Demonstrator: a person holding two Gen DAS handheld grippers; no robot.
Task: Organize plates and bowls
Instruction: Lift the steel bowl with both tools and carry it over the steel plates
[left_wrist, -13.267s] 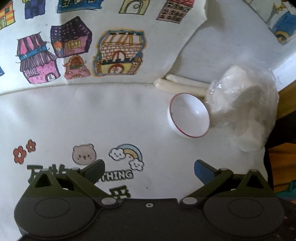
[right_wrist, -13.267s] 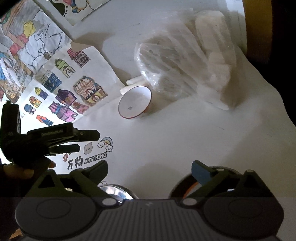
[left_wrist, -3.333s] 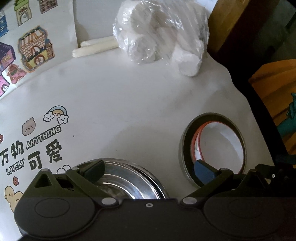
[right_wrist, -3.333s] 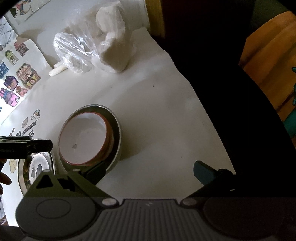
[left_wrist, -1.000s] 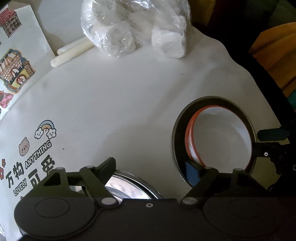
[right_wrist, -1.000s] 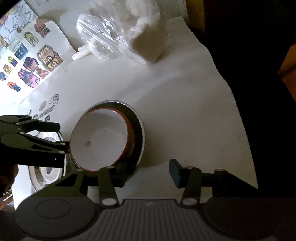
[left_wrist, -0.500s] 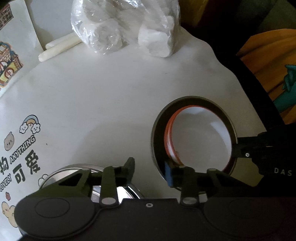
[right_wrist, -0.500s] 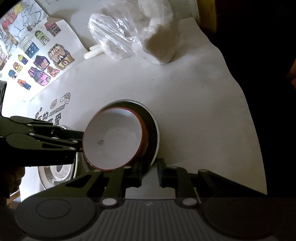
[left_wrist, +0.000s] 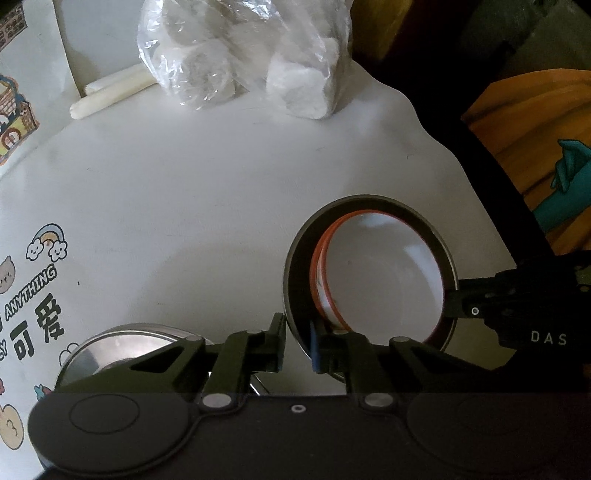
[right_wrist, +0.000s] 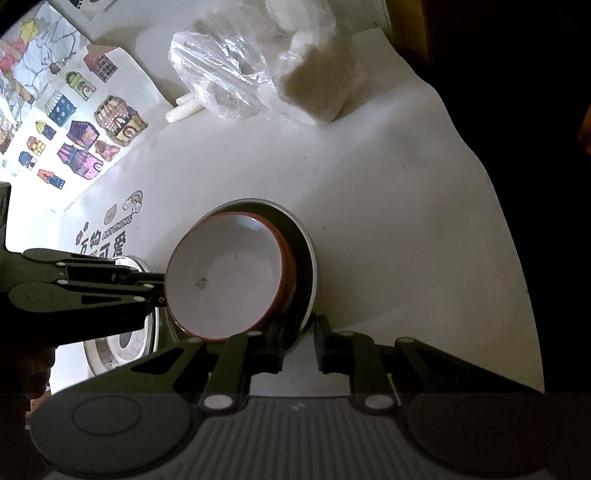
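Note:
Two white bowls with red rims (left_wrist: 384, 280) (right_wrist: 225, 277) sit nested inside a grey metal dish (left_wrist: 369, 203) (right_wrist: 306, 254) on the white table. My left gripper (left_wrist: 298, 343) is shut on the dish's near rim in the left wrist view, and it shows in the right wrist view as the left gripper (right_wrist: 160, 291) at the stack's left side. My right gripper (right_wrist: 301, 341) is shut on the dish's rim on the opposite side. In the left wrist view this right gripper (left_wrist: 452, 299) comes in from the right.
A shiny steel bowl (left_wrist: 122, 347) (right_wrist: 122, 339) stands just left of the stack. At the back lie a plastic bag of white rolls (left_wrist: 240, 62) (right_wrist: 258, 66) and two pale sticks (left_wrist: 110, 96). Sticker sheets (right_wrist: 85, 136) cover the left. The table edge (left_wrist: 476, 195) runs close on the right.
Both grippers' jaws have closed from wide apart onto the rim of the grey dish, one on each side. The stack stays in place.

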